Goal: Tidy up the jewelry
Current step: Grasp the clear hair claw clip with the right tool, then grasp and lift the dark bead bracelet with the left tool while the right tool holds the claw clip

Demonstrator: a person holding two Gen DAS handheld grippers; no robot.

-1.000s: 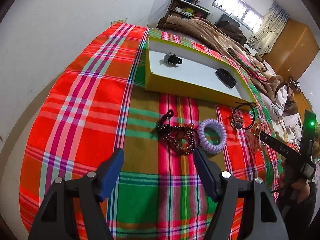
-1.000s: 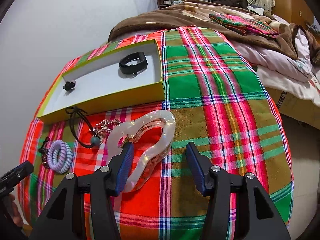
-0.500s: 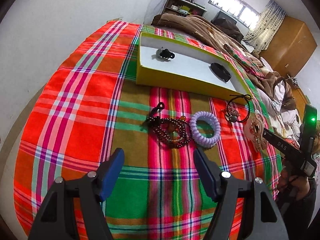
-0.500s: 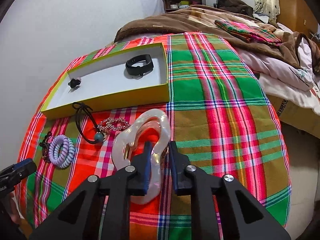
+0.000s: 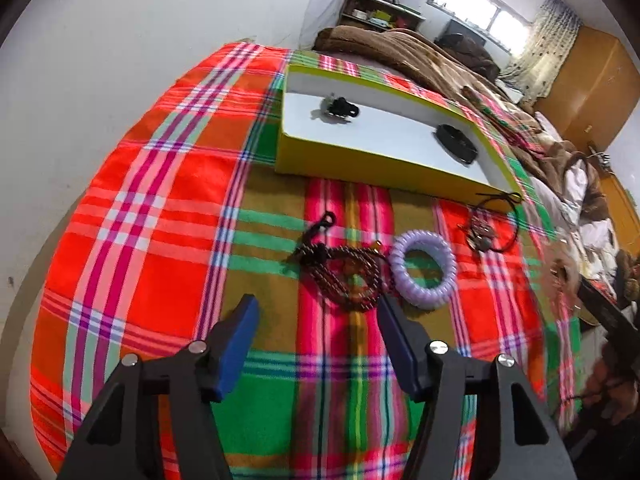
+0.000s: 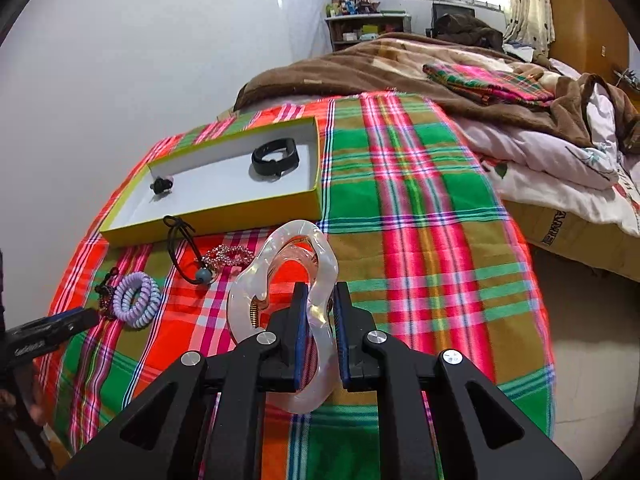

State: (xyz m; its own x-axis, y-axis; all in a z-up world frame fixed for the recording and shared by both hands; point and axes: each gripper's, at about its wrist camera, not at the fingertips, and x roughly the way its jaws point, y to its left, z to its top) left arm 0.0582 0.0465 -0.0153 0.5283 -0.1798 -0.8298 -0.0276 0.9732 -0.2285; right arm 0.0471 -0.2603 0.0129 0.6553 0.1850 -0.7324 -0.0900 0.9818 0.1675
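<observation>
Jewelry lies loose on the plaid bedspread: left view shows the beaded bracelet and lilac coil hair tie just ahead of the left claw, its 2 fingers spread apart. Right view: right claw clamped on the pearly hair claw clip (held by 1 side); carry it level to the yellow-rimmed box, lowering gently.

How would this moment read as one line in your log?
right gripper: shut on hair claw | left gripper: open, near bead bracelet | box: holds two items
</observation>
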